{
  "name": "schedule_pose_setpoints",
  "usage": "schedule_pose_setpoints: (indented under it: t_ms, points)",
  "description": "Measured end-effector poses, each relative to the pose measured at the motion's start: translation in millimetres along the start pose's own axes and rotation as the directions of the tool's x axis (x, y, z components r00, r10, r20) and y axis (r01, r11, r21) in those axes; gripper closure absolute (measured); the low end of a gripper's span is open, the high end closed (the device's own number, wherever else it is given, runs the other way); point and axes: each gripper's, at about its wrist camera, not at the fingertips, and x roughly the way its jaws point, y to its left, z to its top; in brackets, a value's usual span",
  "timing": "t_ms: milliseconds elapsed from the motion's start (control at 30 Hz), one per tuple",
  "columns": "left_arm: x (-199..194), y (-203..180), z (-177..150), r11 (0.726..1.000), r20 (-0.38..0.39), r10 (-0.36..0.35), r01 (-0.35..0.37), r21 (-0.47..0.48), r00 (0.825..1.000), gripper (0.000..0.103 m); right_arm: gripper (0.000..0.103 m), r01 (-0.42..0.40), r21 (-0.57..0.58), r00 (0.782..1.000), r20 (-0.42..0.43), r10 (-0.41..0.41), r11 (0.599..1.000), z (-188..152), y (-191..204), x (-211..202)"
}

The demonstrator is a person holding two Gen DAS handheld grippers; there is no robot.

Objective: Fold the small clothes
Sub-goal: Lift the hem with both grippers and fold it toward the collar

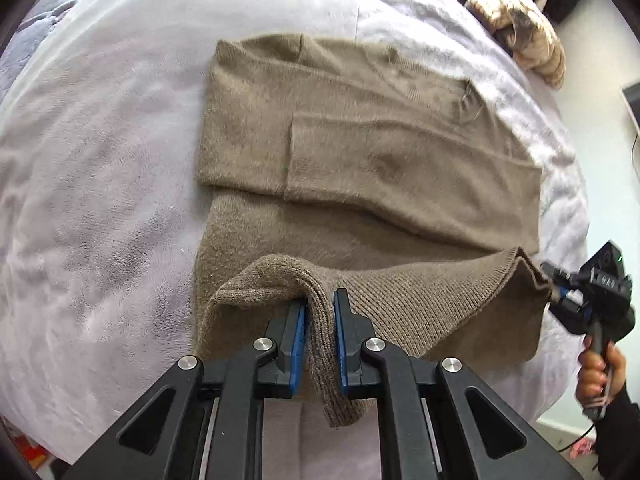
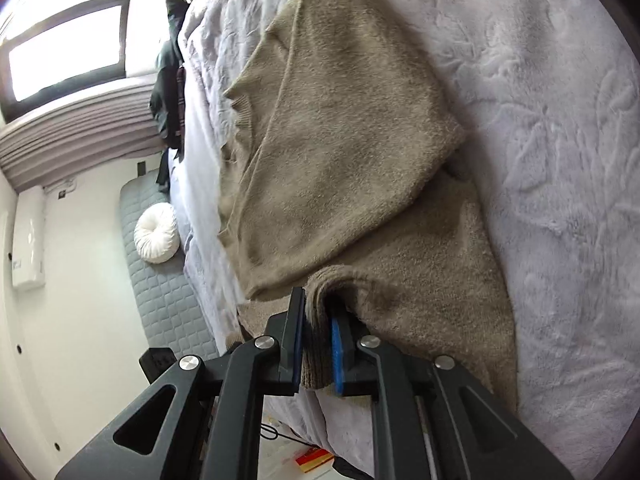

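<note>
- A tan sweater (image 1: 360, 152) lay flat on the bed (image 1: 100, 160), spread over a pale, fluffy blanket (image 2: 560, 160).
- Both sleeves were folded in across the chest, one overlapping the other, so the upper part made a neat rectangle.
- The left tongs (image 1: 320, 316) were clamped on the ribbed hem (image 1: 316, 292) at one bottom corner; a fold of knit was squeezed between the blue pads and hung down past them.
- The right tongs (image 2: 318, 320) were likewise closed on the hem at the other bottom corner, with a thick roll of ribbing pinched between their fingers (image 2: 340, 344).
- From the left camera the right tongs (image 1: 560, 292) showed at the far end of the hem, gripped by the person's right hand (image 1: 600, 372).
- Between the two grips the hem was raised off the blanket and curled towards the sleeves, its ribbed underside showing, while the rest of the sweater lay flat beyond the tongs.
- A heap of brown and cream fabric (image 1: 520, 28) sat at the far edge of the bed, well apart from the sweater.
- Beside the bed, on a grey quilted mat (image 2: 160, 280), rested a round white cushion (image 2: 157, 234), under a bright window (image 2: 64, 40).
</note>
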Motion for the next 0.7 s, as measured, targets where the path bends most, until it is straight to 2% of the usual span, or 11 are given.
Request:
schedule_pose_setpoints:
  t_ms: [67, 100, 133, 200, 233, 267, 300, 333, 433, 500, 700]
  points:
    - [-0.1, 6.6, -0.6, 1.0, -0.025, 0.018, -0.018, 0.005, 1.0, 0.059, 0.087, 0.006, 0.011, 1.0, 0.025, -0.006, 1.0, -0.6, -0.5, -5.0]
    - [-2.8, 9.4, 0.5, 0.999, -0.01, 0.036, -0.036, 0.007, 0.999, 0.022, 0.086, 0.009, 0.015, 0.999, 0.045, -0.01, 1.0, -2.2, 0.7, -7.5]
    - [-7.9, 11.0, 2.3, 0.998, 0.022, 0.064, -0.064, 0.017, 0.998, 0.0, 0.085, 0.011, 0.014, 0.998, 0.055, -0.012, 1.0, -2.0, 0.6, -11.0]
    - [-18.2, 12.9, 5.7, 0.995, 0.065, 0.082, -0.086, 0.054, 0.995, 0.0, 0.083, 0.021, 0.012, 0.994, 0.103, -0.022, 1.0, 0.8, 3.0, -20.6]
    - [-20.9, 13.7, 8.2, 0.993, 0.07, 0.089, -0.094, 0.072, 0.994, 0.0, 0.075, 0.025, 0.015, 0.992, 0.122, -0.026, 1.0, 0.5, 3.3, -26.2]
    - [-23.1, 14.3, 10.4, 0.991, 0.076, 0.096, -0.103, 0.087, 0.992, 0.0, 0.066, 0.032, 0.018, 0.989, 0.146, -0.034, 0.999, 1.2, 5.2, -31.2]
    - [-25.2, 14.1, 12.3, 0.987, 0.086, 0.105, -0.114, 0.112, 0.991, 0.0, 0.041, 0.048, 0.013, 0.985, 0.167, -0.049, 0.999, 3.0, 11.2, -33.6]
    - [-26.3, 12.6, 13.1, 0.981, 0.096, 0.116, -0.129, 0.143, 0.989, 0.0, 0.032, 0.077, -0.011, 0.98, 0.184, -0.074, 0.997, 3.6, 18.6, -37.1]
    - [-21.6, 4.9, 10.9, 0.953, 0.106, 0.14, -0.163, 0.255, 0.984, 0.0, 0.032, 0.233, -0.124, 0.958, 0.198, -0.206, 0.965, 1.1, 40.6, -42.8]
    - [-10.7, -4.8, 5.4, 0.924, 0.076, 0.14, -0.158, 0.347, 0.987, 0.0, 0.032, 0.337, -0.202, 0.934, 0.197, -0.299, 0.92, -0.6, 52.4, -38.6]
    - [12.3, -44.6, -21.1, 0.794, 0.09, 0.18, -0.198, 0.574, 0.98, 0.0, 0.032, 0.54, -0.374, 0.841, 0.2, -0.503, 0.754, 3.3, 73.1, -0.2]
